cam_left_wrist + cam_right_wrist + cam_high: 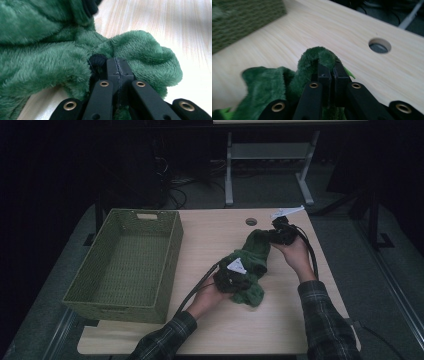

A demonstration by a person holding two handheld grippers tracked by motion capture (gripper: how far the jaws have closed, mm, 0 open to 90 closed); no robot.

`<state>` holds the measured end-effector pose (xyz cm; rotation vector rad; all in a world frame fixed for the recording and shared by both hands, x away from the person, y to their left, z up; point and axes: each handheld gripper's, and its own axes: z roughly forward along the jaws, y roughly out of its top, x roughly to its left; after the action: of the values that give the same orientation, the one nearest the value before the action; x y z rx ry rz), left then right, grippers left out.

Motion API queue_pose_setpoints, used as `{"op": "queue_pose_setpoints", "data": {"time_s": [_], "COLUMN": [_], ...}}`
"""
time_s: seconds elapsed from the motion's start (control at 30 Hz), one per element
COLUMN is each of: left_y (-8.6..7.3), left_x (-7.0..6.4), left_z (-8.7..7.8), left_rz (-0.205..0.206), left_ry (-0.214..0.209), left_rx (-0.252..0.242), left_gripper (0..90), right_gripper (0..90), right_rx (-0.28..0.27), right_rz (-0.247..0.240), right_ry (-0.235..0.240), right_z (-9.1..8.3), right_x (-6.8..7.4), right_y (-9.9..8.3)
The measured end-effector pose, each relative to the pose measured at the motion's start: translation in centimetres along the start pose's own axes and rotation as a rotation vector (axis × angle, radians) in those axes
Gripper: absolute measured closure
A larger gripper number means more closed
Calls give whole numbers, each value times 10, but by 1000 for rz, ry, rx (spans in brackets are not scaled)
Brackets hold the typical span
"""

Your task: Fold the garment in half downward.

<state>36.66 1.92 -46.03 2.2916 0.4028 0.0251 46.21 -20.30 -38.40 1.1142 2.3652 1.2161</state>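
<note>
1. The green plush cloth [50, 60] ran off the left and top edges ahead of the left gripper's [116, 65] closed jaws.
2. Beyond the right gripper's [329, 71] jaws, the woven basket [242, 20] was blurred and cut off at the upper left corner.
3. Under those jaws, the cloth's pinched fold was hidden.

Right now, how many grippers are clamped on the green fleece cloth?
2. The left gripper is shut on the green fleece cloth at its near end; the right gripper is shut on a fold at its far end, near the table's cable hole.
</note>
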Motion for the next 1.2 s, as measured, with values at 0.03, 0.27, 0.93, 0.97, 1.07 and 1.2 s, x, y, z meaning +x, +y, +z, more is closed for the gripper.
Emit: {"op": "queue_pose_setpoints", "data": {"time_s": [0.03, 0.27, 0.93, 0.97, 1.07, 1.2], "left_y": [0, 0, 25, 28, 36, 40], "left_x": [0, -1, 1, 2, 13, 29], "left_z": [0, 0, -77, -81, -86, -76], "left_rz": [7, 1, -7, -5, -33, -45], "left_ry": [4, 7, 137, 172, 232, 255], "left_rx": [0, 3, -184, -191, -215, -172], "left_gripper": [900, 900, 682, 655, 575, 482], "right_gripper": [872, 875, 875, 875, 875, 876], "right_rx": [-9, -71, -162, -163, -168, -174], "right_rz": [-13, -78, -162, -173, -181, -192], "right_ry": [6, 55, 124, 129, 136, 146], "right_z": [-3, -27, -57, -58, -60, -63], "right_x": [3, 30, 73, 74, 77, 79], "right_y": [1, 1, -23, -23, -23, -21]}}
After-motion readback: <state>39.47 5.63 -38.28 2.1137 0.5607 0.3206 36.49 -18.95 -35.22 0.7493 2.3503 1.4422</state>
